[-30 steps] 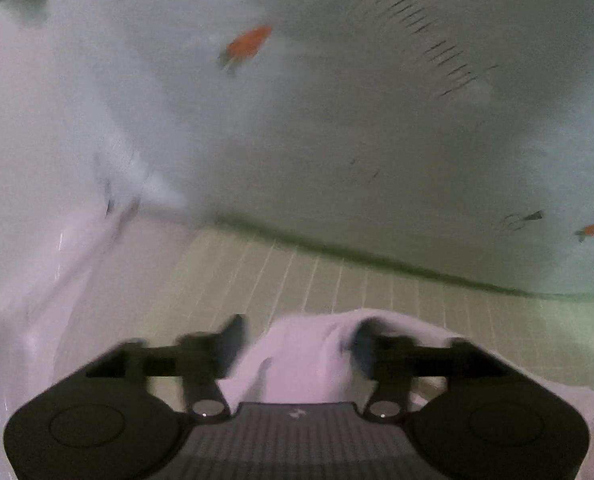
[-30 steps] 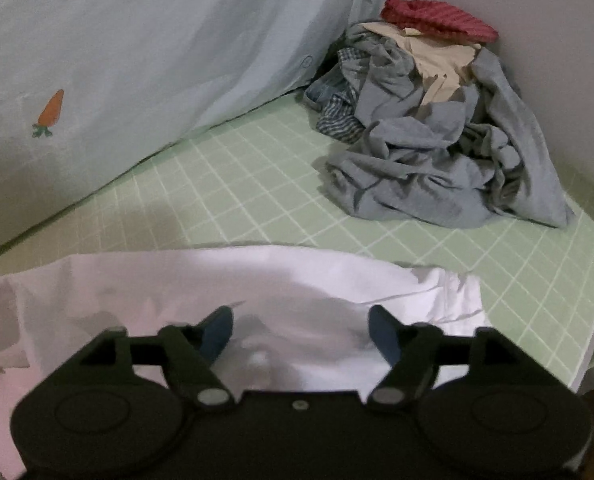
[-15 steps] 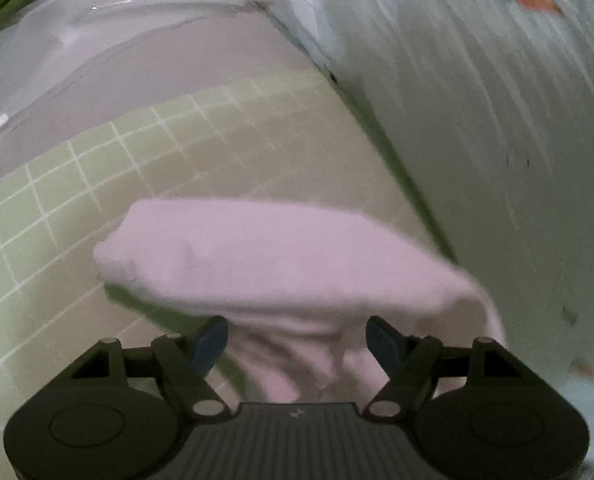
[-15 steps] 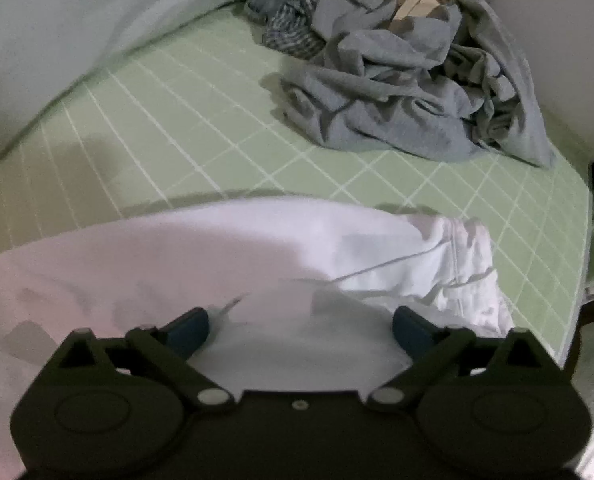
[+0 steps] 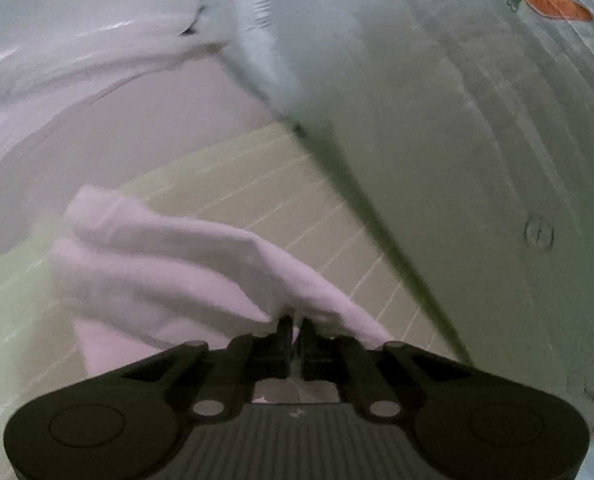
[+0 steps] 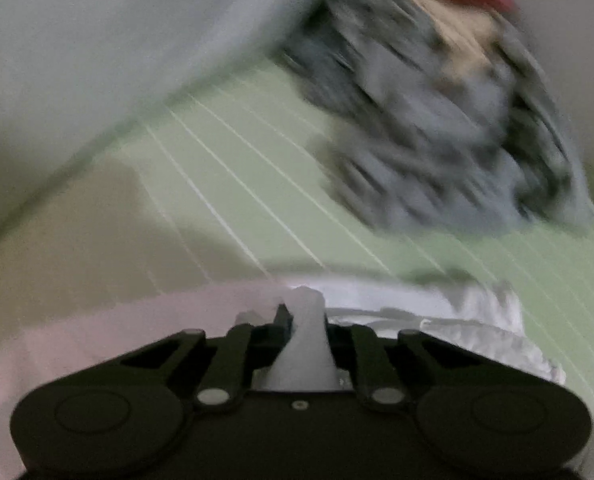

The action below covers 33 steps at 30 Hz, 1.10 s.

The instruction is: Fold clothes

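Left claw (image 5: 295, 322) is pinched tight, its two fingers nearly touching, with a fold of the white garment (image 5: 157, 264) caught between them. From the left wrist view that garment trails away ahead and to the left of the claw in two or three loose folds, lying over the green gridded tabletop (image 5: 297, 208). A pale cloth backdrop (image 5: 437, 140) rises along the far edge, and one printed carrot (image 5: 553, 0) shows on it. I count one white garment and one claw in this view.

From the right wrist view, the right claw (image 6: 303, 322) is likewise closed down, with a ridge of the same white cloth standing up between its fingers. The rest of the white garment (image 6: 437, 312) spreads sideways just beyond the claw on the green tabletop (image 6: 257, 168). Well apart, at the far corner, sits one heap of unfolded clothes (image 6: 437, 128), blurred: mostly grey, with a beige piece and a red piece on top; how many items it holds I cannot tell.

Judging from this, the task is early: one garment is gripped at two places and only partly folded, and the whole heap is left.
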Tool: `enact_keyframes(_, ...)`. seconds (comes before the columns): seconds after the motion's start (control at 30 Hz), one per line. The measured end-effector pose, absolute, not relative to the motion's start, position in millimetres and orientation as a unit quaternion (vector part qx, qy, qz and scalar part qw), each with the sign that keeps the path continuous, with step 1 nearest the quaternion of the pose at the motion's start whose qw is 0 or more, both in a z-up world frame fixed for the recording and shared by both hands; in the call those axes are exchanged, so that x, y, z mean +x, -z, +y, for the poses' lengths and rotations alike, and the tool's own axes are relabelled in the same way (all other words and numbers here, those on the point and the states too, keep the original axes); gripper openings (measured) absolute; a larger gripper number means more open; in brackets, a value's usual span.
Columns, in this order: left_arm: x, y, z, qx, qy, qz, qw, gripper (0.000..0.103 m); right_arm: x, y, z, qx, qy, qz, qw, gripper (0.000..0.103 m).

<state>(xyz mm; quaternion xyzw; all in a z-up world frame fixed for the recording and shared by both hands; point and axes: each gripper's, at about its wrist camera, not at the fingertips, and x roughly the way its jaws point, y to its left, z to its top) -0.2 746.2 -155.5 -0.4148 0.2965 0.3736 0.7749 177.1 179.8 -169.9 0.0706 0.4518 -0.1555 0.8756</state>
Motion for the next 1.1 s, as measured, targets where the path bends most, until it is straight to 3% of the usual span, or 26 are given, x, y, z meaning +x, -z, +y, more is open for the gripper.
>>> enact_keyframes(0.23, 19, 98, 761, -0.377, -0.364, 0.23, 0.82, 0.002, 233, 79, 221, 0.038, 0.097, 0.291, 0.951, 0.006)
enact_keyframes(0.43, -56, 69, 734, -0.356, -0.378, 0.204, 0.83, 0.002, 169, 27, 200, 0.041, 0.113, 0.203, 0.972, 0.006)
enact_keyframes(0.63, -161, 116, 682, -0.367, -0.419, 0.275, 0.784, 0.003, 75, 96, 152, 0.009, 0.176, 0.313, 0.933, 0.006)
enact_keyframes(0.8, -203, 158, 660, -0.366, -0.439, 0.333, 0.75, 0.002, 24, 173, 125, 0.019, 0.178, 0.433, 0.883, 0.006)
enact_keyframes(0.93, -217, 155, 650, -0.345, -0.434, 0.336, 0.761, 0.004, 13, 173, 138, -0.038, 0.151, 0.42, 0.894, 0.006)
enact_keyframes(1.1, -244, 170, 641, -0.358, -0.458, 0.346, 0.736, 0.004, 6, 183, 123, -0.029, 0.145, 0.433, 0.889, 0.006)
